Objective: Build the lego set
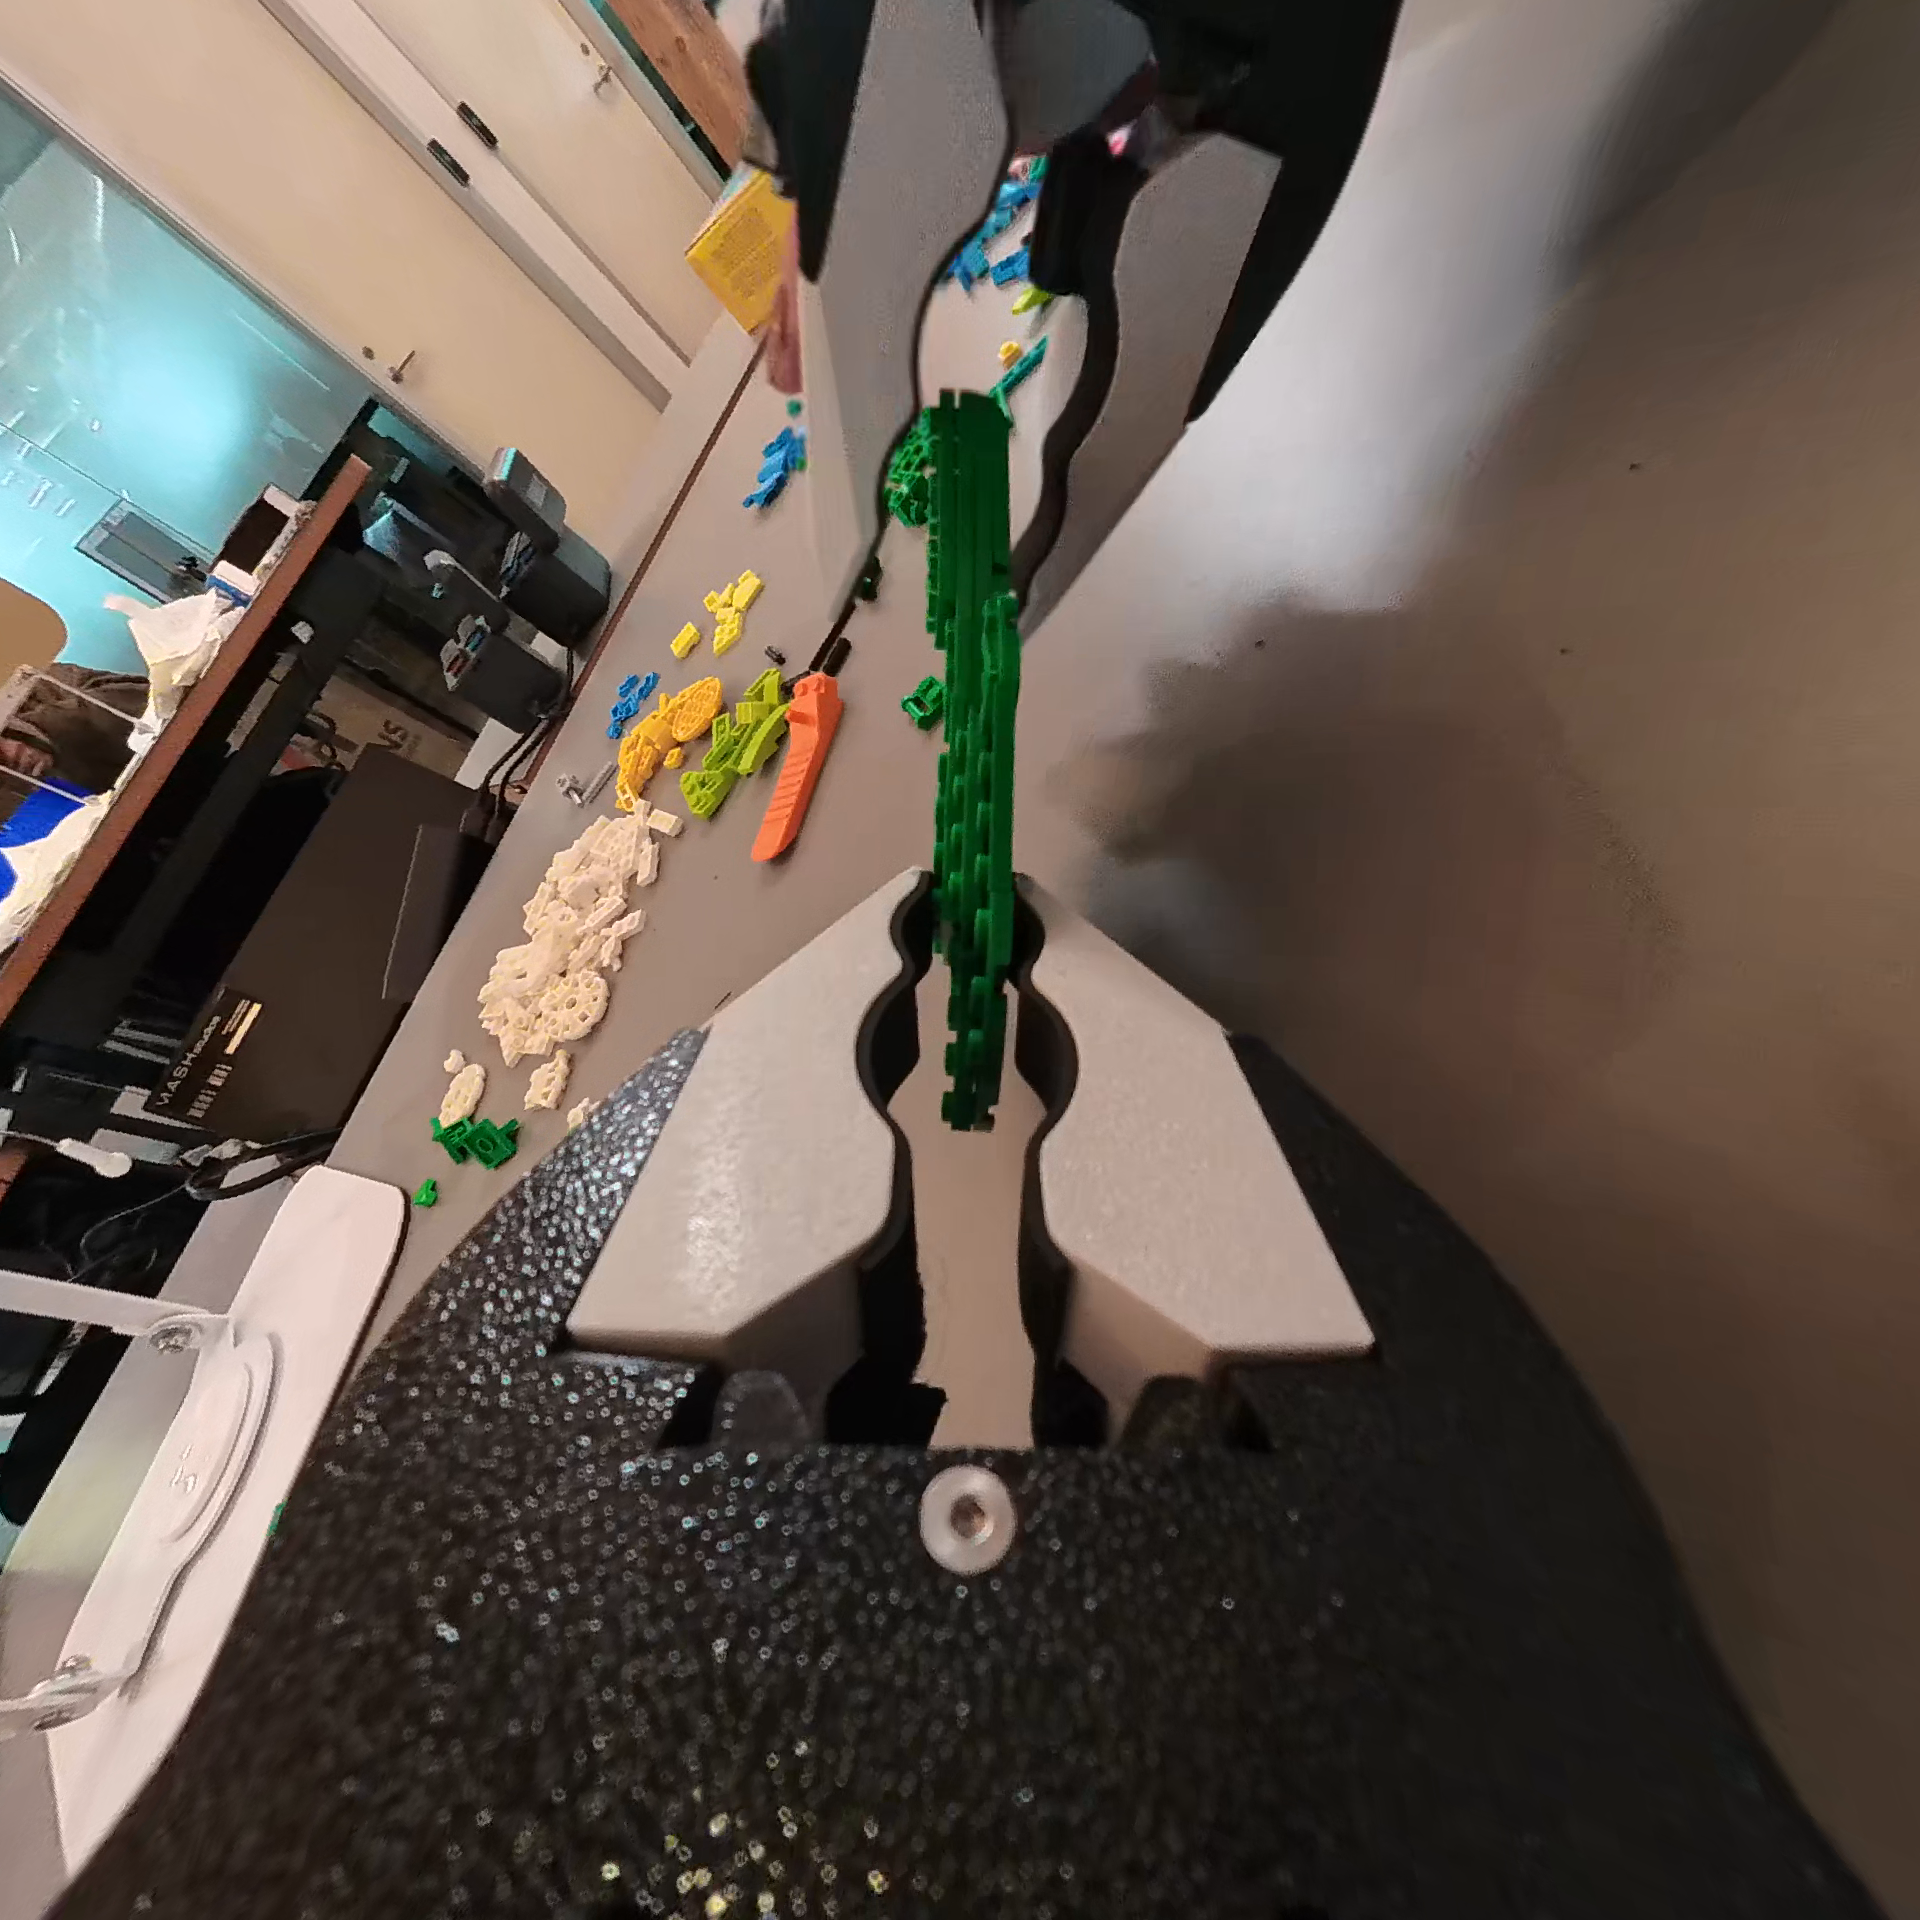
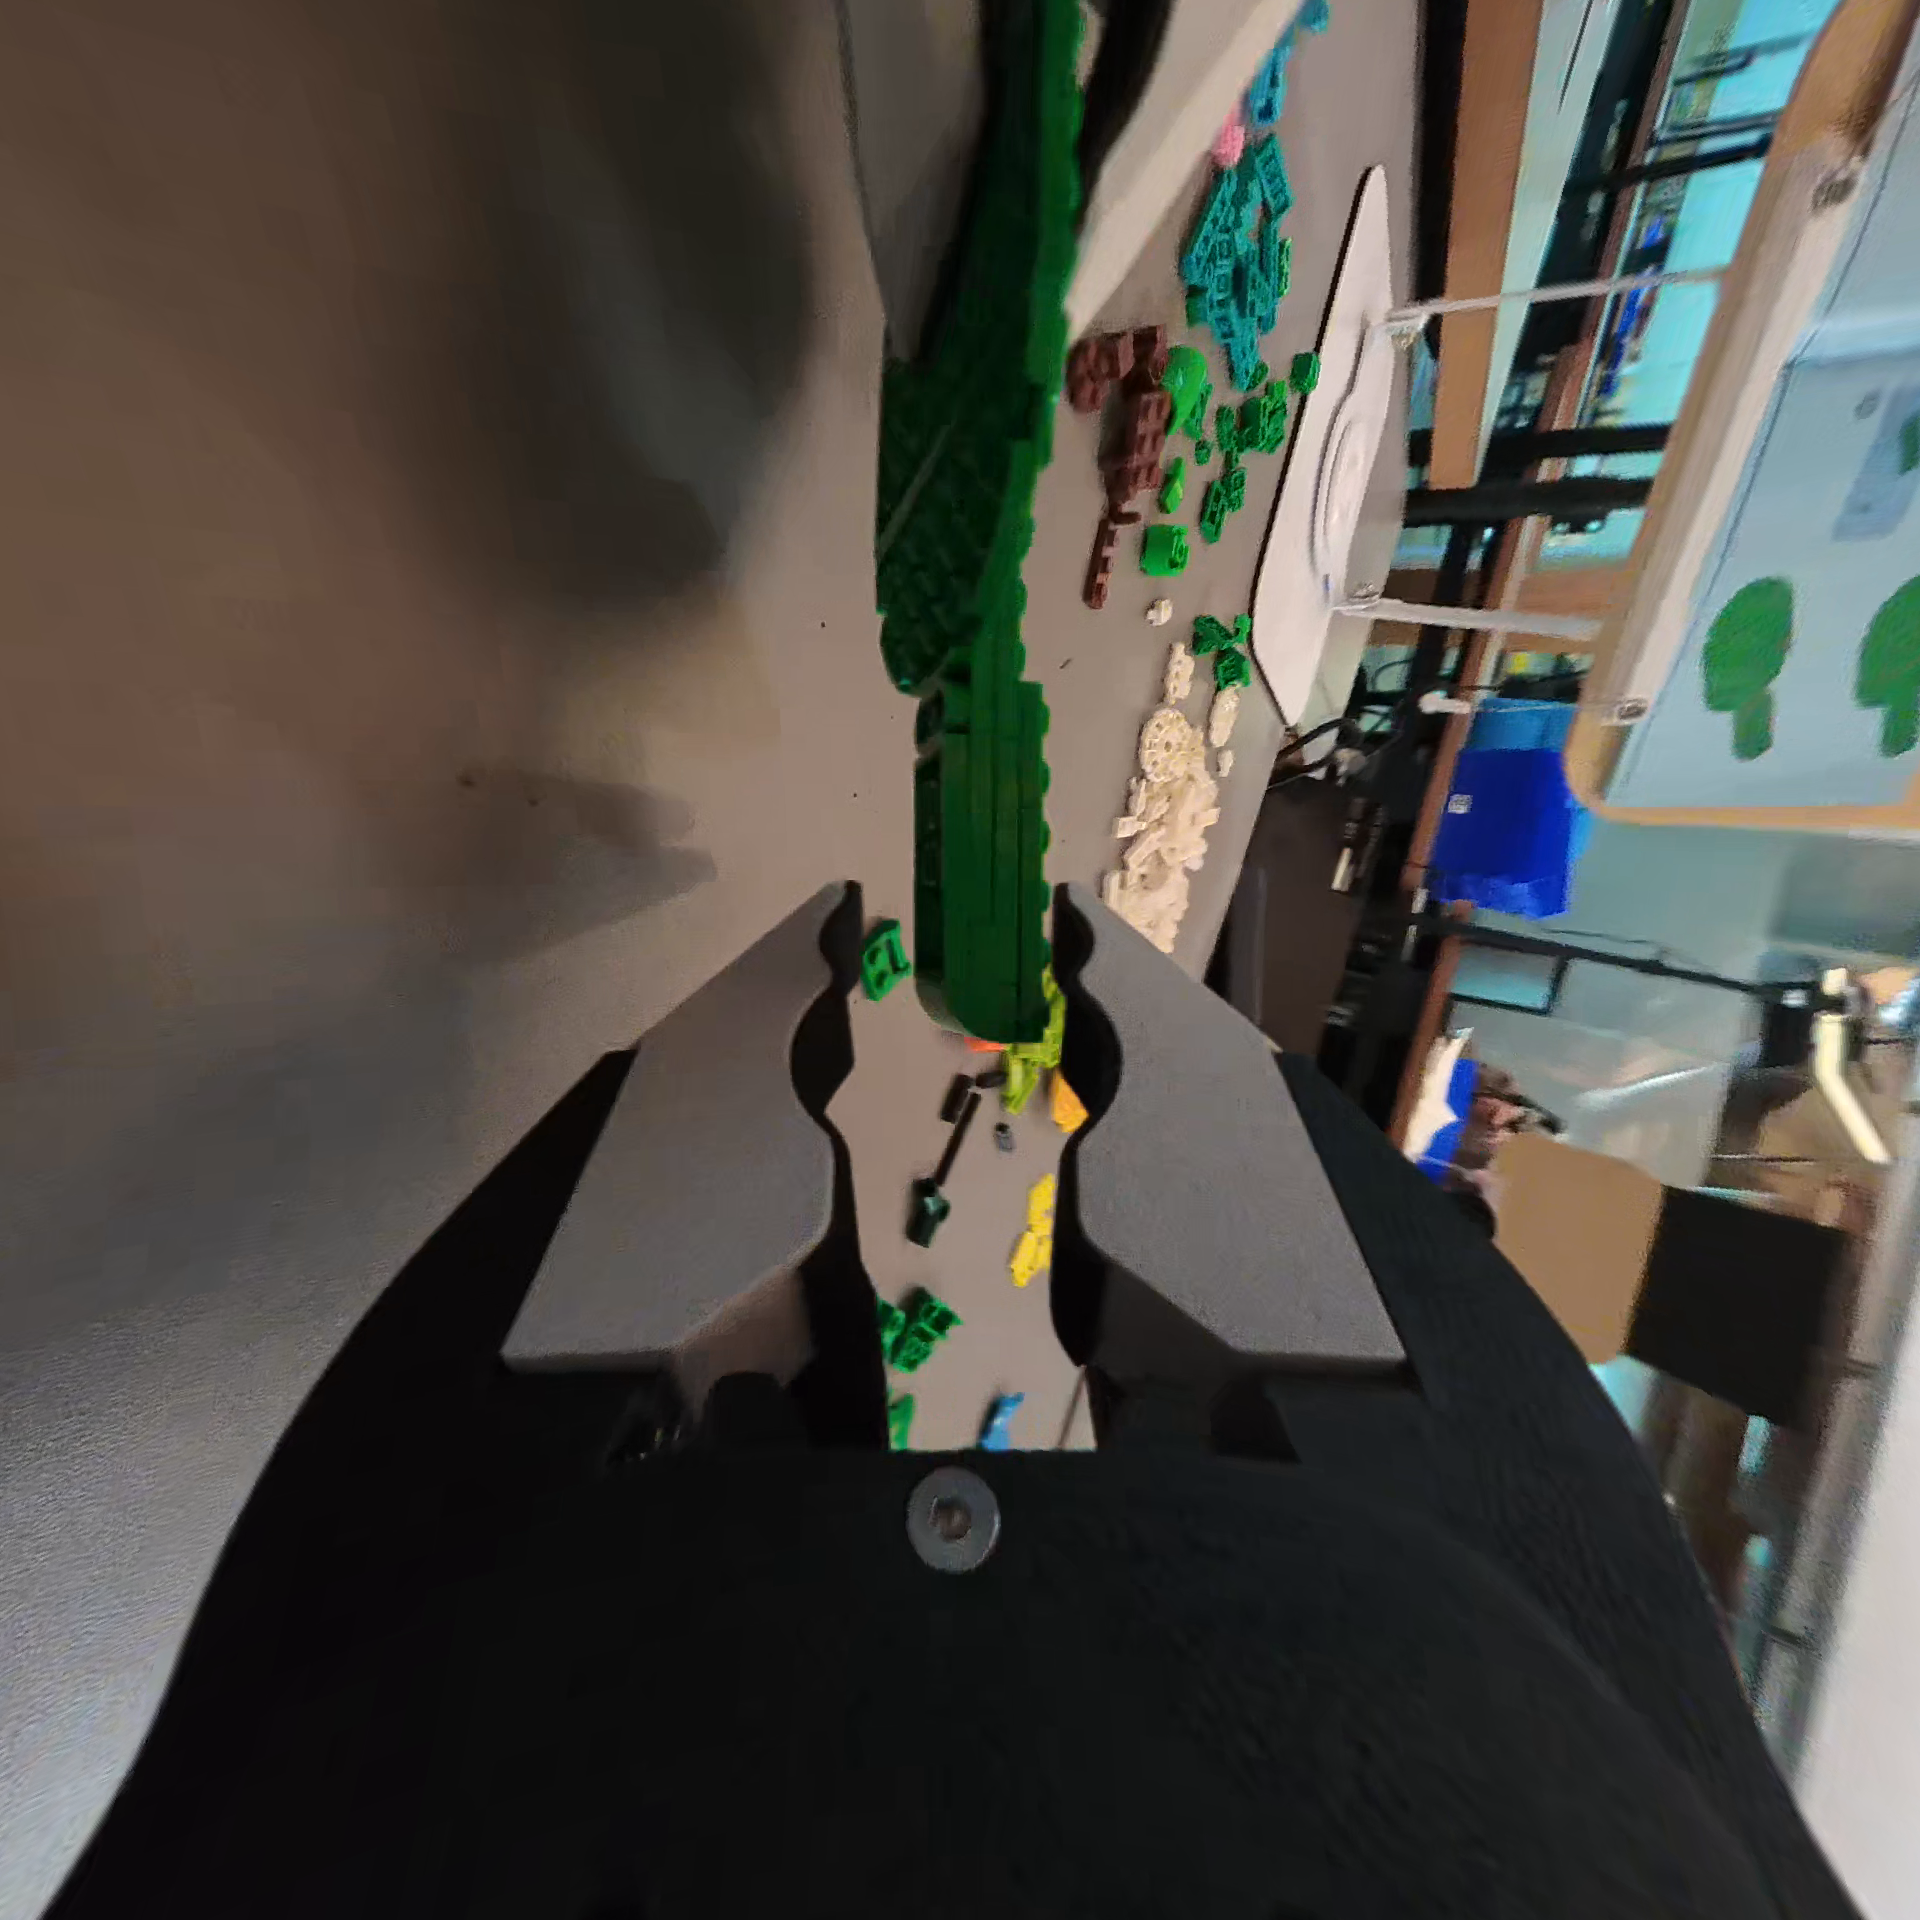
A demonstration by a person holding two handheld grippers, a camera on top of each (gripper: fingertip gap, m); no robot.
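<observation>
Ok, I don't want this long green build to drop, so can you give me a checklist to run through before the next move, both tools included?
1. Left tool clamped on the green build: ok, both pads press its near end.
2. Right tool gripping the far end: not ok, its fingers stand open around it, with a gap showing at one pad.
3. That gap free of strays: not ok, a small green piece on the table shows through it.
4. Build clear of the table: cannot tell.
5. Orange separator and white pieces apart from the build: ok.
</observation>
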